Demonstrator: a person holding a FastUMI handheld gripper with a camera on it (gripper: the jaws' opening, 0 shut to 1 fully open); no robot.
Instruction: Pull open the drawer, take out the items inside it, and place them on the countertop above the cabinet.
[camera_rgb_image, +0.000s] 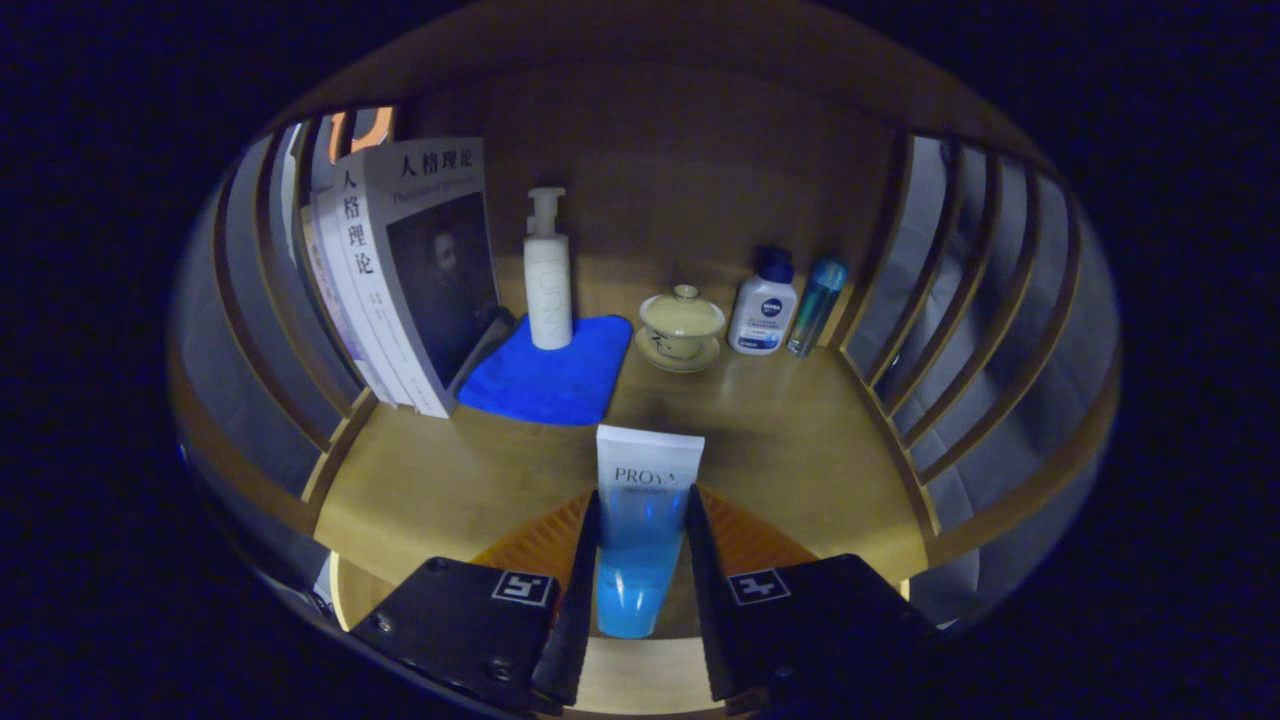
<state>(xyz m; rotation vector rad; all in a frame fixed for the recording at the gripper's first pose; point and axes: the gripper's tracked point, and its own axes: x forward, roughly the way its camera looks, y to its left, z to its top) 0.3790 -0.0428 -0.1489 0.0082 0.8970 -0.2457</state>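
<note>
We've got the tube (641, 530) clamped in the gripper (640, 545), both fingers pressing its sides, one on the left and one on the right. It's a white-and-blue tube, its flat white end pointing far, out past the fingertips, its blue cap end near, back between the fingers. The tube sits over the near part of the countertop (790, 450); we can't tell whether it touches the wood.

Looking beyond the tube, there's a blue cloth (550, 375) just to the far left, and a white pump bottle (548, 275) stands upright on the cloth's far edge. Left of that, books (400, 280) lean against the slatted left rail (270, 300), their near corner touching the cloth. To the far right of centre we see a lidded cup (682, 318) on a saucer (678, 358), then a white bottle (763, 305) with a dark cap, and a slim teal bottle (816, 305) just beside it, leaning by the right rail (960, 290). All of these are well apart from the tube. Bare wood lies straight ahead of the tube, between the cloth and the cup.
</note>
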